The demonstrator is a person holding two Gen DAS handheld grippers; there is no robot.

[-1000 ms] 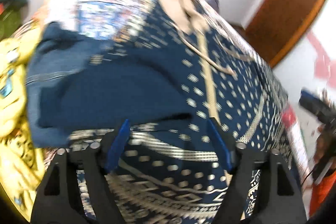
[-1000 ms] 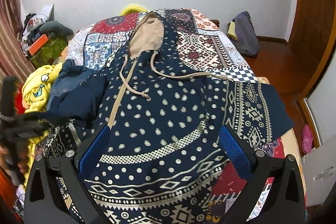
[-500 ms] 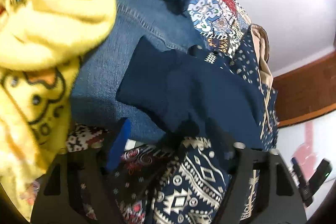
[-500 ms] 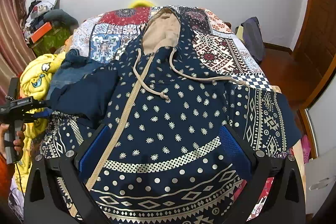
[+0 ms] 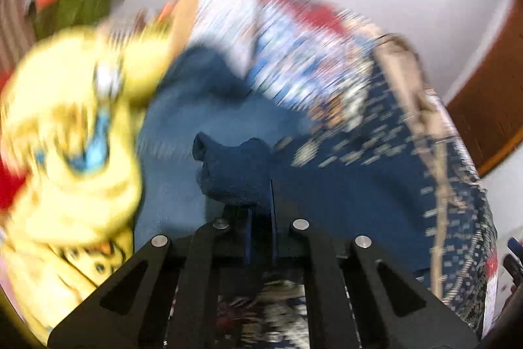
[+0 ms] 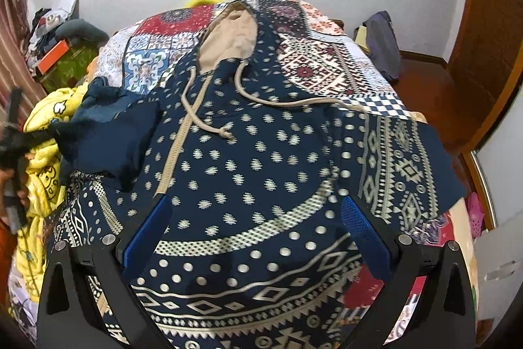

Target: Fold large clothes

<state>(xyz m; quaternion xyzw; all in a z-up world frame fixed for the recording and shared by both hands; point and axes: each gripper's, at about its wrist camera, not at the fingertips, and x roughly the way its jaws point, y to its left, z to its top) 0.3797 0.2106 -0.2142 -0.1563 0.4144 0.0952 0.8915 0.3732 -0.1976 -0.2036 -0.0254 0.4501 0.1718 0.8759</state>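
Pinching the hoodie's left sleeve cuff, other gripper just hanging out over the hem

The left gripper (image 5: 260,215) has its jaws squeezed nearly together on the plain navy cuff (image 5: 235,172), while the right gripper (image 6: 256,229) hovers wide open over the hoodie (image 6: 255,159), holding nothing. The hoodie lies face up across the patchwork bedspread (image 6: 327,67). My worry: only a small bunch of cuff is pinched, so a quick pull could slip it out, or the sleeve could snag the jeans (image 5: 170,133) and yellow blanket (image 5: 75,172) beside it. The left wrist view is smeared with blur but shows the grip up close; the right wrist view shows the whole garment, drawstrings (image 6: 209,123) and the flat right sleeve (image 6: 402,165).
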